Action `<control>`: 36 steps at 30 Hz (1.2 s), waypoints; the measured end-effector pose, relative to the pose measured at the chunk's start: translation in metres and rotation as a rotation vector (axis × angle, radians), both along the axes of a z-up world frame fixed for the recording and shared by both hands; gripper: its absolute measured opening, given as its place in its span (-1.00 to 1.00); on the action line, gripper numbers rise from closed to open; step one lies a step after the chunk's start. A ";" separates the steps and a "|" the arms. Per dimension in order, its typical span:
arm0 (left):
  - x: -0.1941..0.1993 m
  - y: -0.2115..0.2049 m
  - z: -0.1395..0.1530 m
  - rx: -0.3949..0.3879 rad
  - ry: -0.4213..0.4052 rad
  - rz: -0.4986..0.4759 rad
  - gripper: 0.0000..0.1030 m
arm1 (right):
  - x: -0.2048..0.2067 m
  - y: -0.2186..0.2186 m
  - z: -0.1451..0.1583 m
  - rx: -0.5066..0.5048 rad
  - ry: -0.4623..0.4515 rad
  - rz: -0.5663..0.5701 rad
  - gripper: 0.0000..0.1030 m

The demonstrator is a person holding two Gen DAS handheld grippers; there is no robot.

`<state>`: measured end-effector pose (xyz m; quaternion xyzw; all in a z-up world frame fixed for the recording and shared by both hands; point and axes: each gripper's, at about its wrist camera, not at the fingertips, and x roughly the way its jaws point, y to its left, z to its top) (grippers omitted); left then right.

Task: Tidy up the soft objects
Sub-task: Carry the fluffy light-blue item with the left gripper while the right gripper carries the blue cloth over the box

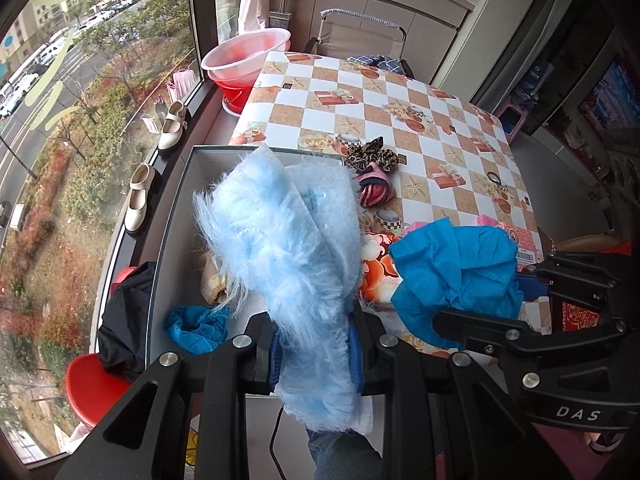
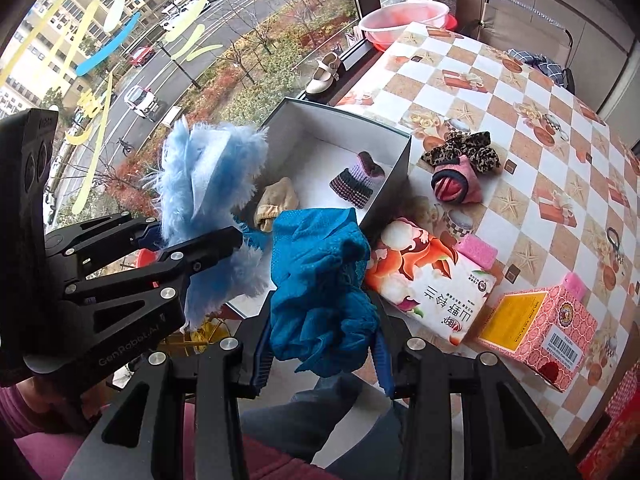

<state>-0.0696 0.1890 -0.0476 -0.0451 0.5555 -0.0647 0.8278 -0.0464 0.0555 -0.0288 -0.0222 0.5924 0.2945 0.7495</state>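
Note:
My left gripper [image 1: 312, 356] is shut on a fluffy light-blue cloth [image 1: 280, 232], held up over the open grey box [image 1: 172, 220]. To its right, my right gripper [image 1: 488, 294] is shut on a crumpled bright-blue mesh cloth [image 1: 456, 272]. In the right wrist view that mesh cloth [image 2: 320, 292] hangs between the pads of the right gripper [image 2: 322, 360] at the box's near corner. The left gripper [image 2: 194, 230] holds the fluffy cloth [image 2: 212, 184] on the left. In the box [image 2: 400, 168] lie a striped purple knit piece [image 2: 358, 180] and a beige sock [image 2: 276, 202].
A leopard scrunchie [image 2: 464, 152] and a rolled pink sock [image 2: 452, 188] lie on the checked tablecloth [image 2: 540, 128] beside the box. A tissue pack [image 2: 432, 284], a pink sponge [image 2: 476, 252] and a pink carton [image 2: 536, 328] sit nearer. Another blue cloth [image 1: 196, 324] lies in the box.

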 end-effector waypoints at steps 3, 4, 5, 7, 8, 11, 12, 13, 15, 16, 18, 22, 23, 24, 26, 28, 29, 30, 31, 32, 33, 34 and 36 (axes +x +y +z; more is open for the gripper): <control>0.002 -0.001 0.000 -0.003 -0.005 -0.002 -0.45 | 0.001 0.000 0.001 -0.004 -0.004 -0.003 -0.17; 0.001 0.001 0.001 -0.005 -0.007 -0.002 -0.45 | 0.001 0.000 0.001 -0.006 -0.006 -0.002 -0.17; 0.001 0.001 0.002 -0.006 -0.008 -0.002 -0.45 | 0.001 0.001 0.002 -0.008 -0.007 0.000 -0.17; 0.001 0.001 0.002 -0.006 -0.008 -0.002 -0.45 | 0.001 0.002 0.002 -0.012 -0.010 0.003 -0.17; 0.001 0.001 0.002 -0.007 -0.007 -0.002 -0.45 | 0.001 0.002 0.002 -0.014 -0.011 0.006 -0.17; 0.001 0.002 0.002 -0.007 -0.007 -0.002 -0.45 | 0.000 0.004 0.003 -0.020 -0.013 0.011 -0.17; 0.001 0.002 0.002 -0.008 -0.007 -0.001 -0.45 | 0.000 0.005 0.003 -0.022 -0.014 0.014 -0.17; 0.001 0.002 0.002 -0.010 -0.007 0.001 -0.44 | 0.000 0.006 0.003 -0.024 -0.014 0.016 -0.17; 0.003 0.003 0.004 -0.014 -0.007 0.009 -0.44 | 0.000 0.007 0.002 -0.028 -0.014 0.021 -0.17; 0.003 0.004 0.005 -0.016 -0.008 0.013 -0.44 | 0.000 0.008 0.002 -0.030 -0.013 0.023 -0.17; 0.004 0.006 0.005 -0.021 -0.006 0.023 -0.44 | 0.000 0.010 0.001 -0.033 -0.007 0.026 -0.17; 0.007 0.011 0.004 -0.024 -0.005 0.048 -0.44 | 0.002 0.011 0.001 -0.034 0.001 0.028 -0.17; 0.006 0.014 0.004 -0.023 -0.013 0.055 -0.44 | 0.001 0.011 0.001 -0.032 0.001 0.028 -0.17; 0.006 0.015 0.004 -0.018 -0.020 0.062 -0.44 | 0.002 0.011 0.002 -0.030 -0.004 0.025 -0.17; 0.004 0.021 -0.002 -0.002 -0.001 0.074 -0.43 | 0.004 0.009 -0.001 -0.019 0.002 0.010 -0.17; 0.004 0.025 -0.007 0.001 0.013 0.085 -0.43 | 0.009 0.007 -0.007 -0.010 0.034 -0.004 -0.17; 0.005 0.027 -0.008 0.006 0.011 0.093 -0.43 | 0.011 0.007 -0.009 -0.011 0.046 -0.007 -0.17; 0.005 0.029 -0.009 0.006 0.008 0.102 -0.43 | 0.013 0.007 -0.011 -0.015 0.050 -0.008 -0.17; 0.005 0.032 -0.011 0.005 0.007 0.112 -0.43 | 0.015 0.008 -0.011 -0.017 0.047 -0.009 -0.17; 0.005 0.035 -0.013 0.003 0.011 0.121 -0.43 | 0.017 0.009 -0.010 -0.016 0.044 -0.010 -0.17; 0.006 0.037 -0.016 0.003 0.017 0.129 -0.43 | 0.018 0.010 -0.009 -0.013 0.043 -0.010 -0.17; 0.007 0.039 -0.019 0.005 0.025 0.136 -0.43 | 0.019 0.012 -0.009 -0.011 0.042 -0.007 -0.17; 0.008 0.041 -0.025 0.009 0.039 0.143 -0.43 | 0.019 0.018 -0.010 -0.016 0.041 0.010 -0.17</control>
